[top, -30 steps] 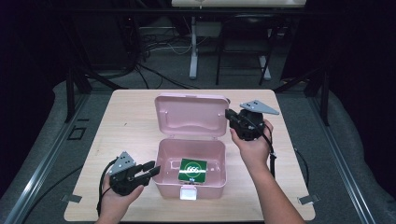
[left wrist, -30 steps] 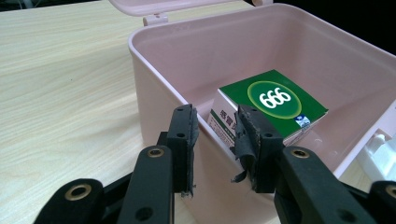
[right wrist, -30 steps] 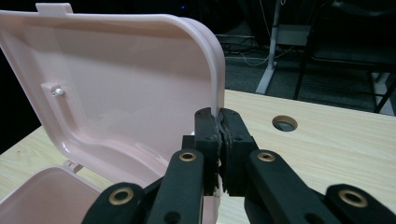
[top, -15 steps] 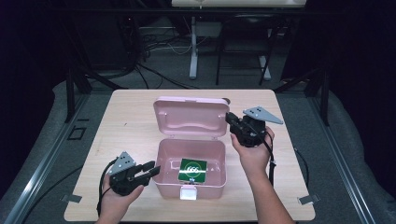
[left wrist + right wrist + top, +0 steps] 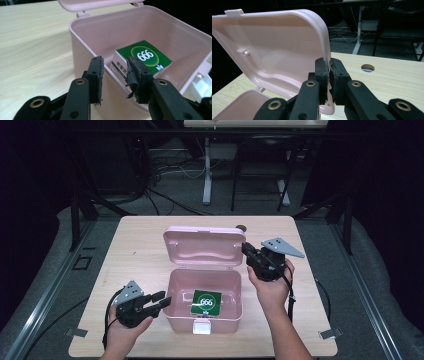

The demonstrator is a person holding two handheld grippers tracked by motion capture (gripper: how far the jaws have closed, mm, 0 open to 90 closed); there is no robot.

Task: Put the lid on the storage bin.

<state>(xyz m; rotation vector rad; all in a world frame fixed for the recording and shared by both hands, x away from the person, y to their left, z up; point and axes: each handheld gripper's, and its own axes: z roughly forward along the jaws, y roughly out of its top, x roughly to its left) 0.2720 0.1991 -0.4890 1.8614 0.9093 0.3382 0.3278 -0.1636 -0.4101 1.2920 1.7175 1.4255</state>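
Lid [image 5: 274,50] upright, hinge crosswise; right gripper [image 5: 329,75] jaws clamp its edge; left gripper [image 5: 115,75] jaws opening, apart.

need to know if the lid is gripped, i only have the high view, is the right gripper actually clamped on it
Observer: Yes. In the right gripper view the right gripper has its jaws shut on the lid edge.
Operator: and the left one, is it holding the box
Observer: No. In the left gripper view the left gripper has just been opening; its jaws straddle the box wall without pressing it.
Operator: whats on the pack inside
Observer: The green pack reads 666 in a circle.
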